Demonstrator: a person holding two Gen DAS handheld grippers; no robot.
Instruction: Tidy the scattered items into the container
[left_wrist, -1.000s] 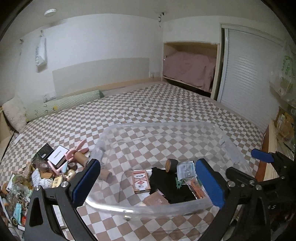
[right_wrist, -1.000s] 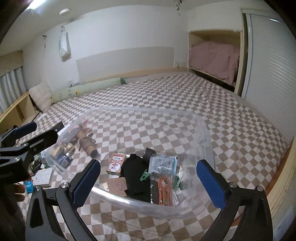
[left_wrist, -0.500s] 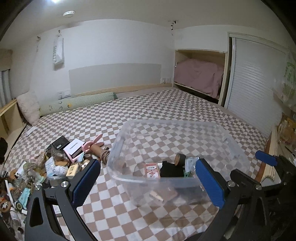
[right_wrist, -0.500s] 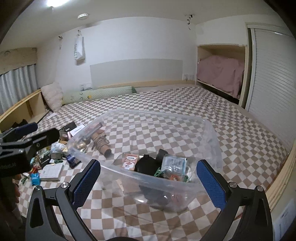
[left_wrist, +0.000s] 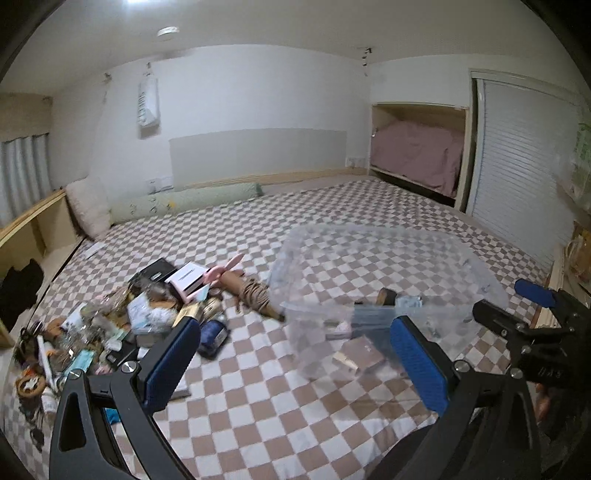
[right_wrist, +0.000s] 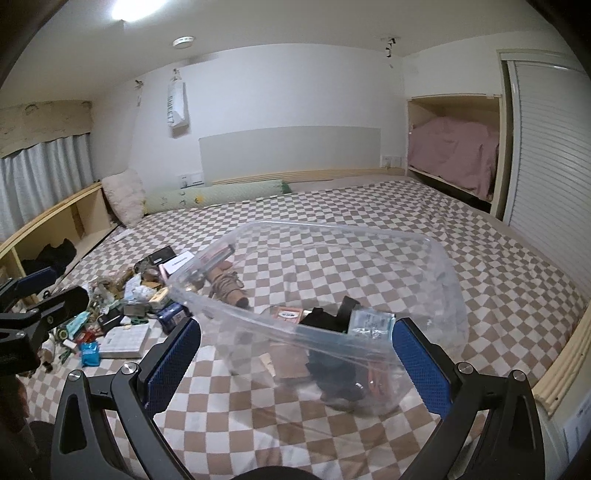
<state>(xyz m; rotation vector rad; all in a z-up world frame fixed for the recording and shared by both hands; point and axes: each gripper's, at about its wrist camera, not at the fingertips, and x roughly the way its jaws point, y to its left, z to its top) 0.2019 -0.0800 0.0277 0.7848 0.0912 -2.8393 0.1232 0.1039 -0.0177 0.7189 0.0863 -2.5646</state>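
Left claw: blue pads spread wide, nothing between them, held above the checkered bed.
Right claw: pads equally wide apart, empty, raised over the near side of the bed with the tub in front of it.
Tub: clear plastic container resting on the bed toward its right side, tilted in the right wrist view, blurred in the left wrist view.
Tub contents: an orange card pack, a black cloth, a small clear packet and a brown piece low against the near wall.
Loose pile: many small items heaped on the bed near its left edge, well apart from both claws; among them a white box, a pink toy and a dark blue tin.
Brown bundle: lies on the bed just beside the tub's left wall.
Bolster: green roll along the far edge of the bed, next to a pale cushion.
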